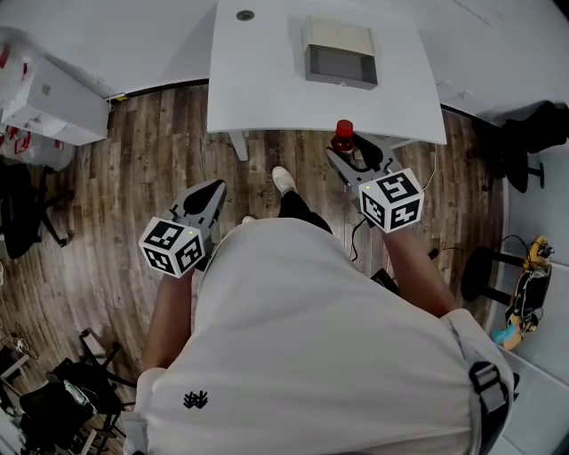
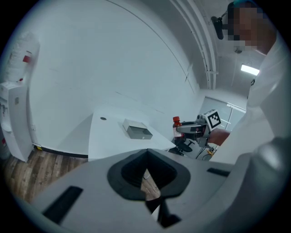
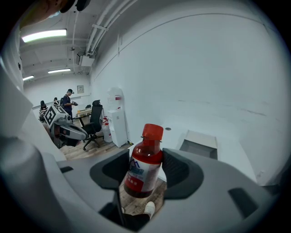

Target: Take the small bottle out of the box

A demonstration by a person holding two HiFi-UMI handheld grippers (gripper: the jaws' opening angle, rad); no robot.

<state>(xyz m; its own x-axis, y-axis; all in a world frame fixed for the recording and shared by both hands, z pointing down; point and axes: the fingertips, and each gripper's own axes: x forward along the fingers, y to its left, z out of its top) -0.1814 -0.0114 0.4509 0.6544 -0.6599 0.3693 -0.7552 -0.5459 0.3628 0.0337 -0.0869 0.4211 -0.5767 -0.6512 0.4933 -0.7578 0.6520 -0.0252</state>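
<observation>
**A:** Where is the small bottle (image 3: 143, 166)?

**B:** Out of the box (image 1: 338, 53). The right tool (image 1: 356, 153) pinches it by the body, one pad on each side of the label. The red cap is up and the bottle leans slightly. It hangs on the person's side of the box, right at the near edge of the tabletop (image 1: 258, 89). In the right gripper view, the wooden floor (image 1: 133, 178) and a shoe (image 1: 283, 180) show beneath it.

**A:** And the box itself?

**B:** It lies open toward the far part of the tabletop, with bare white surface around it. The stretch to its left is wide. To its right there is a narrower strip before the edge. A small round fitting (image 1: 244, 15) sits to its left, well apart.

**A:** The left tool (image 1: 213, 188)?

**B:** Pressed together tip to tip. It is held left of the box and nearer the person, off the tabletop and over the floor.

**A:** Room to move?

**B:** There is open floor on the person's side of the box, along the near edge. Right of the box, past the tabletop's side edge, stands a dark chair (image 1: 524, 142).
</observation>
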